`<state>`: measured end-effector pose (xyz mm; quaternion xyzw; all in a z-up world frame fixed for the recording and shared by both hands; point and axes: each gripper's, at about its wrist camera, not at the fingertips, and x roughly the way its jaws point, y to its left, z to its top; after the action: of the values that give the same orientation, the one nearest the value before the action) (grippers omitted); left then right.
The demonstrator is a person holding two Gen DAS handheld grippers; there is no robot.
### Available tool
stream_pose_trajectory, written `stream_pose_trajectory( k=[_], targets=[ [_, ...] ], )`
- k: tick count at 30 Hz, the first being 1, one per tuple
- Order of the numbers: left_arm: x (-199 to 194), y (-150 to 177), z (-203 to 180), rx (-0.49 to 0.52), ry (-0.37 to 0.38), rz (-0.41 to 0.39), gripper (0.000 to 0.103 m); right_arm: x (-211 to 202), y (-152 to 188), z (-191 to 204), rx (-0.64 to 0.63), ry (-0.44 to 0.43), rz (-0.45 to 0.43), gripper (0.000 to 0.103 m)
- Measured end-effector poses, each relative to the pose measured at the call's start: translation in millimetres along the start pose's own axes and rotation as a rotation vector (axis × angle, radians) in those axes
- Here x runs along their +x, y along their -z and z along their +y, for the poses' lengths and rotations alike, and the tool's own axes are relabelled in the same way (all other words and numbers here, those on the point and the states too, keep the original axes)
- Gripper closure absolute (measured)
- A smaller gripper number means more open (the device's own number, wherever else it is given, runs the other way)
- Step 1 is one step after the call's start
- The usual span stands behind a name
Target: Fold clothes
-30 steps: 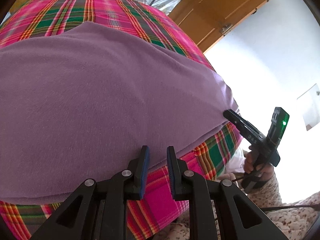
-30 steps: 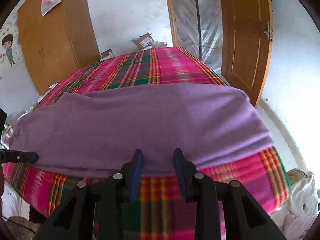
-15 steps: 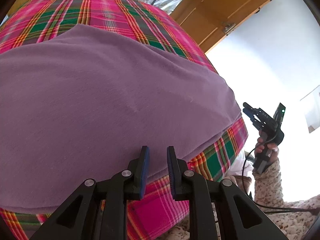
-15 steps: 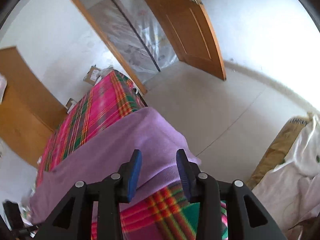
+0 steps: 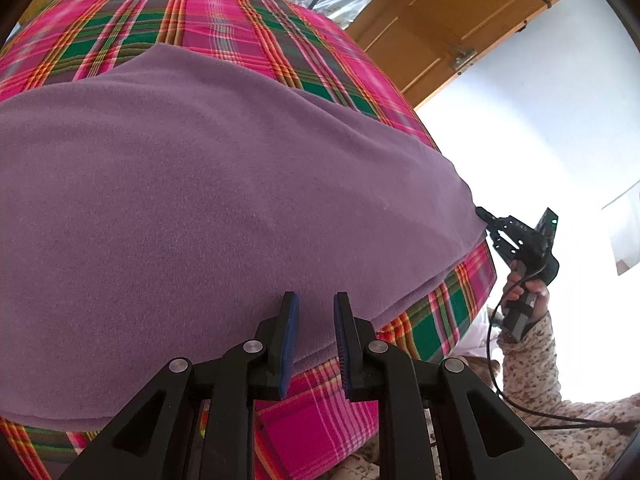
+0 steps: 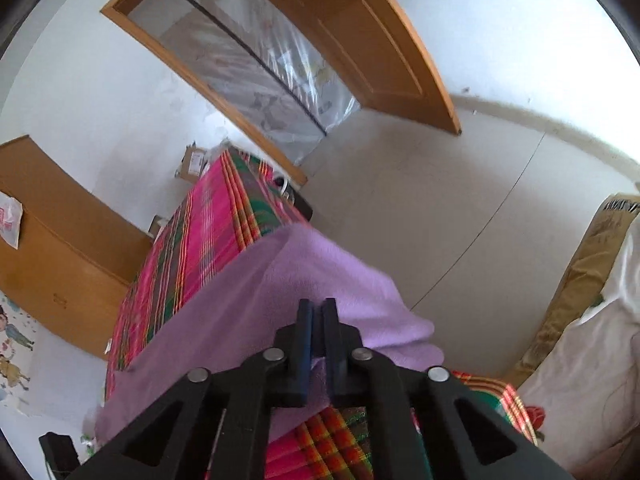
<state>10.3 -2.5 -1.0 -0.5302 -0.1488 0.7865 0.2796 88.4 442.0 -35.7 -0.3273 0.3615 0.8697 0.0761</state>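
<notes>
A purple fleece garment (image 5: 220,200) lies spread over a bed with a pink and green plaid cover (image 5: 240,20). My left gripper (image 5: 314,300) hovers over the garment's near edge, jaws a little apart, with nothing pinched between the blue pads. At the garment's right corner, my right gripper (image 5: 482,214) is held by a hand (image 5: 524,284) in a floral sleeve. In the right wrist view the right gripper (image 6: 318,306) is shut, with a fold of the purple garment (image 6: 248,320) caught between its fingers. The corner hangs over the bed's edge (image 6: 328,432).
An open wooden door (image 6: 380,40) and a doorway covered with plastic sheet (image 6: 260,72) stand beyond the bed. Cardboard boxes (image 6: 192,160) sit at the far end. A wooden cabinet (image 6: 48,240) is at left. Bare floor (image 6: 440,200) lies right of the bed, with pale bundles (image 6: 580,320) beside it.
The right gripper swung from the garment's near edge to its right corner, rolled, and closed on the cloth. The left gripper has stayed where it was.
</notes>
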Motion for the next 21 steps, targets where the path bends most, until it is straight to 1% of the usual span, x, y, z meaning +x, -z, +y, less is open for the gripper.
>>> stream_pose_trajectory(
  k=[3,5,7,8,11,13,18,21],
  targets=[
    [0,-1,-1,0.0,-0.001,0.0,0.085,-12,-2,10,-0.034,0.027,-0.039,0.099],
    [0,-1,0,-0.003,0.001,0.001,0.085,-23,-3,16,-0.036,0.026,-0.066,0.099],
    [0,-1,0,-0.003,0.001,0.001,0.085,-29,-4,18,-0.031,0.04,-0.074,0.099],
    [0,-1,0,-0.001,0.001,0.002,0.085,-29,-3,18,-0.031,0.054,-0.067,0.099],
    [0,-1,0,0.001,0.008,0.003,0.085,-18,3,16,-0.046,0.137,-0.025,0.099],
    [-1,-1,1,-0.001,0.014,0.004,0.085,-10,8,13,-0.042,0.168,-0.01,0.099],
    [-3,-1,5,-0.002,0.02,0.003,0.085,-8,6,19,-0.064,0.226,-0.031,0.098],
    [-4,-1,6,-0.003,0.02,-0.001,0.085,-16,3,33,-0.096,0.259,-0.089,0.096]
  ],
)
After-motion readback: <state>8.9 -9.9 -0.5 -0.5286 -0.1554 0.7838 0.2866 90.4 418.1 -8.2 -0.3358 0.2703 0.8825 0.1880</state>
